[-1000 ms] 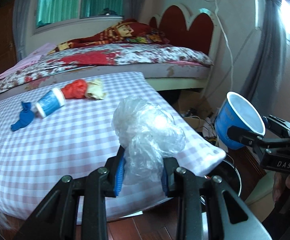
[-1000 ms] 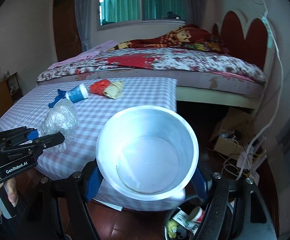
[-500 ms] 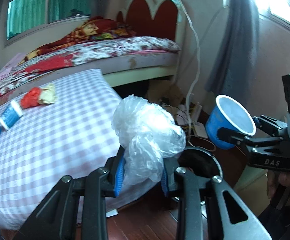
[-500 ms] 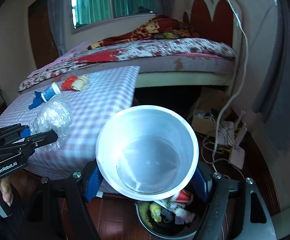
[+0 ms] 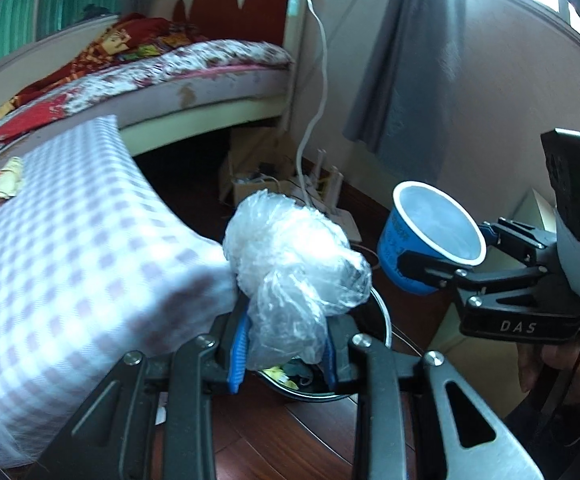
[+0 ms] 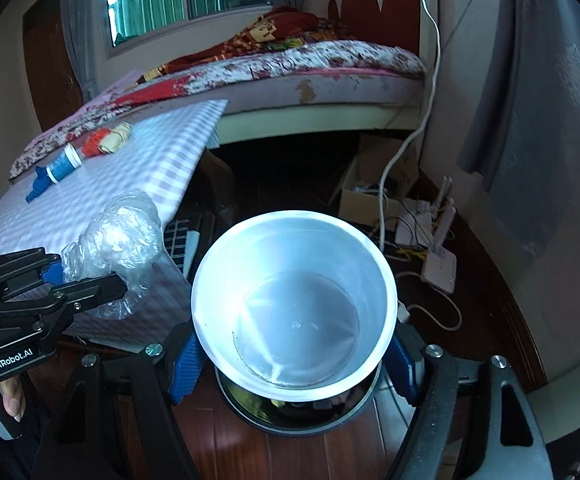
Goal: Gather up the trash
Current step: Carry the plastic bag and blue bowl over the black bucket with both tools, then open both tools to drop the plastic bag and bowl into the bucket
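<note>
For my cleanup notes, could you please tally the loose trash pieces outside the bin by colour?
Clear: 1, the crumpled plastic bag in the left gripper.
Blue: 3, the cup in the right gripper, the small tub and the scrap beside it on the checked cloth.
Red: 1, a wad.
Cream: 1, a wad.
Total: 6.

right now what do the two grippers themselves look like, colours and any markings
Both are black handheld linkage frames with silver rivets and blue ribbed pads on the fingers. The left gripper carries white "GenRobot.AI" lettering on its body. The right gripper is marked "DAS", with a black module above it showing a small green light and a grey-white band beneath. No sleeves are visible.
</note>
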The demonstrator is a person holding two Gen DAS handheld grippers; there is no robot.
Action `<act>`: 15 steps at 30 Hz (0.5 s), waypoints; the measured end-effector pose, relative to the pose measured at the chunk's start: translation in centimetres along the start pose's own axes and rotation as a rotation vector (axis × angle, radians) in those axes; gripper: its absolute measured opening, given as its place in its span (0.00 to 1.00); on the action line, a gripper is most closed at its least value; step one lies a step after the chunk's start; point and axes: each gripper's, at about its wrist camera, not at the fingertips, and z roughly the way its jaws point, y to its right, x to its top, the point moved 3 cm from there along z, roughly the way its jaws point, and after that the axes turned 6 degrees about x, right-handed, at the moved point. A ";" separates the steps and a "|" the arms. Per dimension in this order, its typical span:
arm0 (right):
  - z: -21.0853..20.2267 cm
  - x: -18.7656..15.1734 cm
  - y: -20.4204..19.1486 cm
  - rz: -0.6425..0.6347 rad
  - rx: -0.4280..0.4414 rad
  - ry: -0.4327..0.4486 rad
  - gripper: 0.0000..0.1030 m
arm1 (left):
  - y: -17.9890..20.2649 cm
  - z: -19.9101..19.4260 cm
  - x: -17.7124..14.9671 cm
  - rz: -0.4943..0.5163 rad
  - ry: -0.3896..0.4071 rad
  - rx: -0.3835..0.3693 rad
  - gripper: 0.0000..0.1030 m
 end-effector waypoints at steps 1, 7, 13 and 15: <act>0.1 -0.3 0.2 0.002 -0.005 -0.006 0.75 | 0.3 0.3 -0.2 0.005 -0.009 -0.008 0.30; 0.9 -2.4 1.4 0.004 -0.022 -0.058 0.75 | 1.3 2.9 -1.5 -0.002 -0.075 -0.040 0.30; 3.0 -3.8 1.9 -0.032 -0.016 -0.115 0.75 | 1.6 5.5 -2.4 -0.011 -0.115 -0.065 0.30; 4.1 -4.2 2.0 -0.060 -0.012 -0.139 0.75 | 1.5 6.4 -2.7 -0.010 -0.125 -0.067 0.30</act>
